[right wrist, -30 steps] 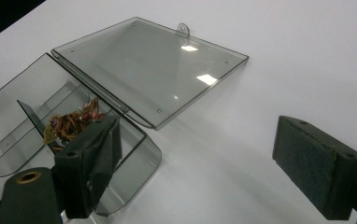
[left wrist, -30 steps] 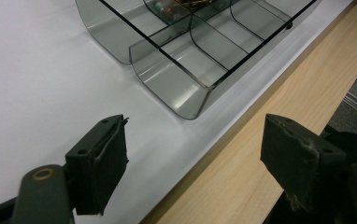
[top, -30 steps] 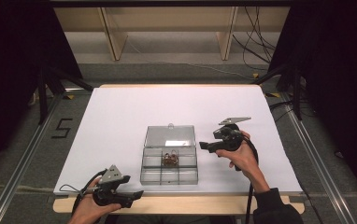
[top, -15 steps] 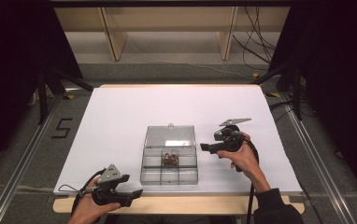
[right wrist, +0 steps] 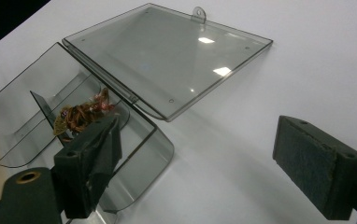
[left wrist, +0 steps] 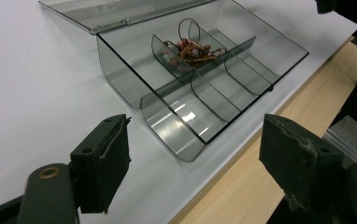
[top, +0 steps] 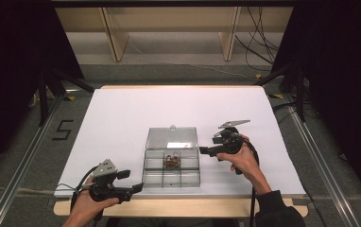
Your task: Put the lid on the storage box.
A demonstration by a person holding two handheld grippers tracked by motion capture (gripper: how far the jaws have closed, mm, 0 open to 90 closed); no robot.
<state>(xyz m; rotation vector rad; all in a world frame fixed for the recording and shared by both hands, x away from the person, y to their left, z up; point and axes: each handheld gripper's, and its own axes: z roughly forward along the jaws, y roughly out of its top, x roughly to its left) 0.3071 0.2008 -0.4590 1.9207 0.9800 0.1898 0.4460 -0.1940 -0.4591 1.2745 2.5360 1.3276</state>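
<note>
High view has my right gripper (top: 202,150) at three o'clock of the clear box (top: 171,158), jaws wide and empty, left gripper (top: 132,182) likewise at seven, lid (top: 171,137) flat, probably to reach the brown tangle (top: 171,162) inside.

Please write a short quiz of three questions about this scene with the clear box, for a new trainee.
1. True or false: the lid of the clear box lies open, flat on the white table.
2. The small tangle of brown pieces lies in which compartment?
A. back row, middle
B. front row, left
C. front row, right
3. Fill in: the left gripper has its jaws ____, with nothing between them.

Key: 1. True. 2. A. 3. Open; they have just been closing a little. The right gripper, beside the box, is open too.
</note>
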